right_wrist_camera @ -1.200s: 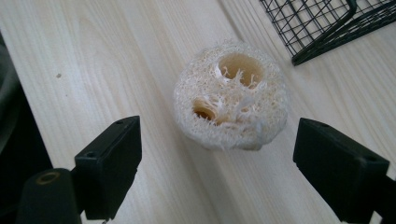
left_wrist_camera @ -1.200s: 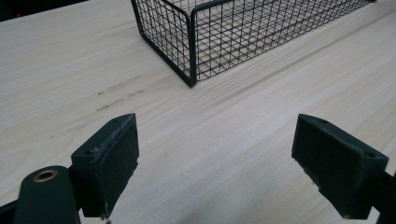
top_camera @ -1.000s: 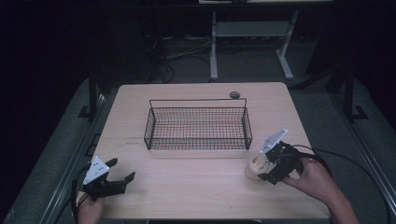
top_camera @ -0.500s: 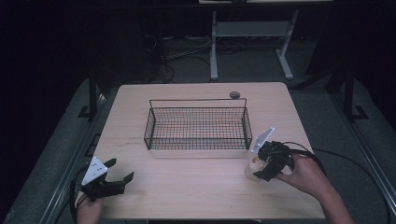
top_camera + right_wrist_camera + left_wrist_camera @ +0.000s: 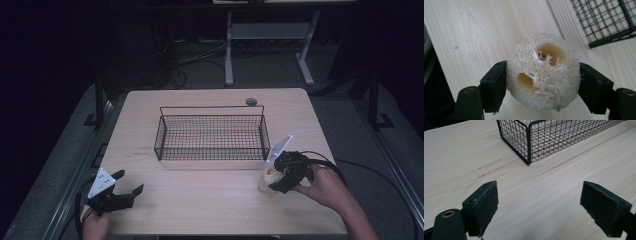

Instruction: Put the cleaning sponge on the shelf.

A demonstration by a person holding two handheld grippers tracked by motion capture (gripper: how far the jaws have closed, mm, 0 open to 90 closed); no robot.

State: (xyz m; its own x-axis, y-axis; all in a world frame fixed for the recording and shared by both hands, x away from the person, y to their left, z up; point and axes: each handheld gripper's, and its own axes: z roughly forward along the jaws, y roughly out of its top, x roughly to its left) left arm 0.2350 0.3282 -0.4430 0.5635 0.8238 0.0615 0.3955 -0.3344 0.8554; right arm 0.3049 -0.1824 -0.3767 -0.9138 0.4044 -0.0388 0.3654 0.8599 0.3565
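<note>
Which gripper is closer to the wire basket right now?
Right. The right gripper holds a loofah piece just off the wire basket's near right corner; the left gripper sits open near the table's front left, farther from it.

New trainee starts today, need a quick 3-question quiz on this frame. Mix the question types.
1. True or false: the wire basket holds the loofah sponge.
2. Which gripper has its jaws spread with nothing between them?
A. left gripper
B. right gripper
3. Fill in: the small dark round object lies on the table behind the ____.

Key: 1 false, the right gripper's jaws hold it; 2 A; 3 basket.
</note>
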